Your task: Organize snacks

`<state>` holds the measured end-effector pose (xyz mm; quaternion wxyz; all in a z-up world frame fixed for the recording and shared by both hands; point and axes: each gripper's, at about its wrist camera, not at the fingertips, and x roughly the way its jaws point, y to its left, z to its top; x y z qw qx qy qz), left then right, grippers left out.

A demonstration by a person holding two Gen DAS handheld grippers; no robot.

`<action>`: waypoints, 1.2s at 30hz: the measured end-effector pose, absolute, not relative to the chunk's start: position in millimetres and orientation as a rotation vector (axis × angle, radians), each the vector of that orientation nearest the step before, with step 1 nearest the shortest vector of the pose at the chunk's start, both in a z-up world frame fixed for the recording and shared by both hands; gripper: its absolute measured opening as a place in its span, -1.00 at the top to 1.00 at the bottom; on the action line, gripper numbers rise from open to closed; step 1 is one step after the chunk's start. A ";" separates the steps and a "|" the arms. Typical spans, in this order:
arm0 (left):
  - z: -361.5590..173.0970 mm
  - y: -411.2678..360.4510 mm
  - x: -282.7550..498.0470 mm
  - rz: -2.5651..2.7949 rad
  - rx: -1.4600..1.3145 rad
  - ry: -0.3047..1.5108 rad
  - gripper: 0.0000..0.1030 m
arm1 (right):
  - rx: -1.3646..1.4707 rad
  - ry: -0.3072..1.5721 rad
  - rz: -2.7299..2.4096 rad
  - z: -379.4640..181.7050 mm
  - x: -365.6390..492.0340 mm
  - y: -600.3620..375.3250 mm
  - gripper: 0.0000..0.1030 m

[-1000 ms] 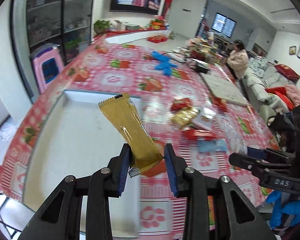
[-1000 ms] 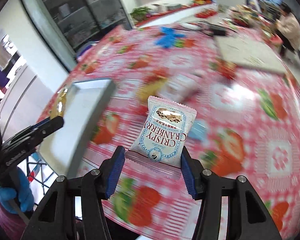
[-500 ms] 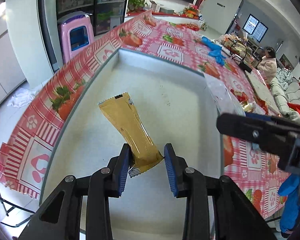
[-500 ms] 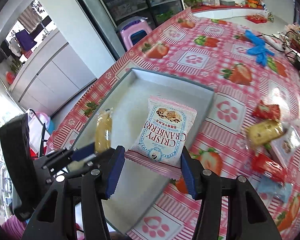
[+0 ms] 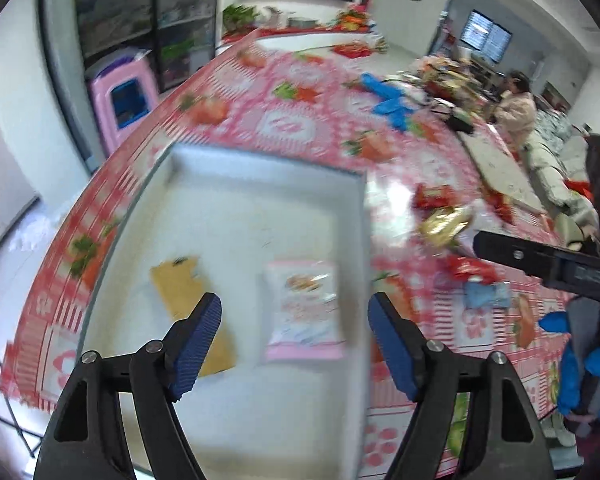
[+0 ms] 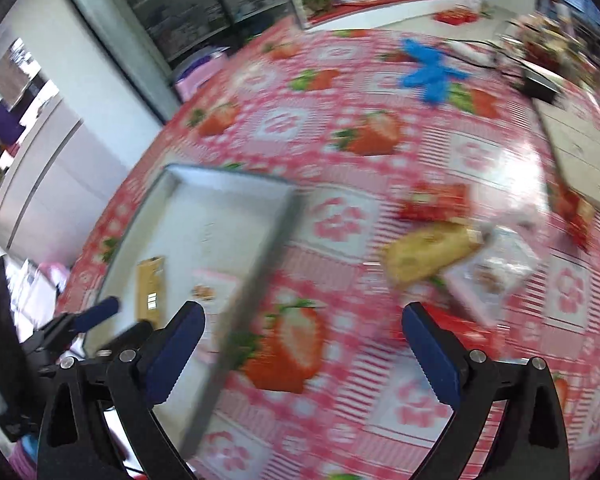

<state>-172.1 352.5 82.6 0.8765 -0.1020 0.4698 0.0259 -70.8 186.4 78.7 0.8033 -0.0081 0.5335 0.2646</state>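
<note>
A grey tray (image 5: 260, 168) (image 6: 204, 216) lies on the strawberry tablecloth. In it lie a gold snack bar (image 5: 180, 284) (image 6: 150, 284) and a pink-white cranberry snack packet (image 5: 304, 304) (image 6: 214, 284), side by side. My left gripper (image 5: 294, 336) is open and empty above the tray's near part. My right gripper (image 6: 302, 340) is open and empty over the tablecloth just right of the tray; it also shows at the right of the left wrist view. Loose snacks lie right of the tray: a gold packet (image 5: 444, 222) (image 6: 432, 254), red packets (image 5: 434, 196) (image 6: 436, 202), a blue packet (image 5: 486, 294).
Blue gloves (image 5: 388, 98) (image 6: 430, 72) lie further back on the table. A white board (image 6: 584, 152) lies at the right. A pink stool (image 5: 122, 96) stands by the table's left edge. A person (image 5: 514, 108) sits at the far end.
Both grippers opened and let go: the gold bar and the cranberry packet now lie in the tray. Both grippers pulled back; the right one swung right of the tray.
</note>
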 end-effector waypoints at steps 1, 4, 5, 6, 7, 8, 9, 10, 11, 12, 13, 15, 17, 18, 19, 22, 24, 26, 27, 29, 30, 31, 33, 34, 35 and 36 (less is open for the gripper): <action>88.1 340.5 -167.0 0.029 -0.189 0.972 -0.57 | 0.007 1.140 0.526 78.6 -64.9 165.5 -0.93; 93.8 295.3 -142.7 -0.044 -0.100 0.972 -0.60 | 0.077 1.146 0.415 74.8 -48.8 111.9 -0.93; 91.0 281.1 -134.2 -0.069 -0.072 0.978 -0.60 | 0.097 1.154 0.380 71.5 -45.3 95.0 -0.93; 86.1 266.7 -125.2 -0.098 -0.040 0.982 -0.60 | 0.111 1.165 0.348 67.6 -43.5 78.1 -0.93; 80.8 255.1 -119.4 -0.117 -0.008 0.986 -0.60 | 0.117 1.174 0.332 63.7 -43.1 67.5 -0.93; 74.6 243.2 -114.7 -0.131 0.027 0.993 -0.60 | 0.117 1.183 0.323 57.7 -44.3 54.6 -0.93; 67.1 230.6 -109.9 -0.151 0.064 1.003 -0.60 | 0.109 1.188 0.327 54.6 -47.0 48.8 -0.93; 61.4 220.6 -107.0 -0.178 0.092 1.007 -0.60 | 0.093 1.192 0.337 51.0 -49.9 44.1 -0.93; 56.8 212.3 -105.3 -0.206 0.116 1.005 -0.60 | 0.067 1.191 0.352 47.5 -53.3 41.3 -0.93; 52.9 204.0 -103.6 -0.231 0.144 0.998 -0.60 | 0.027 1.183 0.375 44.8 -57.6 40.5 -0.93; 50.4 197.6 -101.1 -0.252 0.165 0.990 -0.60 | -0.026 1.172 0.399 43.0 -61.9 41.5 -0.93; 46.3 187.3 -95.4 -0.284 0.202 0.967 -0.60 | -0.129 1.145 0.443 40.1 -68.7 47.3 -0.93; 41.2 176.7 -88.1 -0.348 0.223 0.963 -0.60 | -0.211 1.110 0.503 36.5 -74.9 50.2 -0.93; 38.0 174.2 -85.4 -0.373 0.227 0.977 -0.60 | -0.235 1.092 0.542 34.6 -76.4 51.3 -0.93; 32.8 169.0 -80.7 -0.394 0.235 0.999 -0.60 | -0.246 1.080 0.573 34.2 -77.2 52.4 -0.93; 19.5 169.9 -69.2 -0.434 0.227 1.060 -0.57 | -0.292 1.050 0.637 29.2 -75.2 62.0 -0.93; 17.8 182.0 -63.4 -0.467 0.129 1.081 -0.57 | -0.339 1.044 0.680 20.2 -74.2 69.5 -0.93; 20.2 187.7 -59.5 -0.474 0.074 1.090 -0.57 | -0.366 1.044 0.728 11.8 -73.5 77.0 -0.93; 21.2 186.1 -57.8 -0.476 0.079 1.098 -0.57 | -0.380 1.040 0.738 8.4 -73.3 80.9 -0.93; 20.3 179.1 -57.9 -0.476 0.124 1.103 -0.57 | -0.404 1.019 0.750 5.7 -70.8 88.9 -0.92; 18.9 173.4 -59.0 -0.473 0.163 1.103 -0.52 | -0.409 1.016 0.748 6.0 -69.4 91.3 -0.85; 19.2 171.2 -60.0 -0.475 0.172 1.096 -0.51 | -0.416 1.011 0.736 7.6 -68.0 93.8 -0.61; 19.1 167.2 -61.1 -0.479 0.176 1.100 -0.42 | -0.435 1.009 0.730 10.6 -68.6 95.4 -0.13; 18.5 166.3 -59.6 -0.481 0.165 1.105 -0.36 | -0.434 1.012 0.733 11.9 -70.0 94.1 0.12; 17.9 164.7 -58.9 -0.485 0.142 1.111 -0.21 | -0.431 1.018 0.723 12.5 -72.7 90.3 0.18; 18.1 163.8 -59.5 -0.482 0.115 1.118 -0.09 | -0.421 1.020 0.712 13.2 -74.7 85.4 0.29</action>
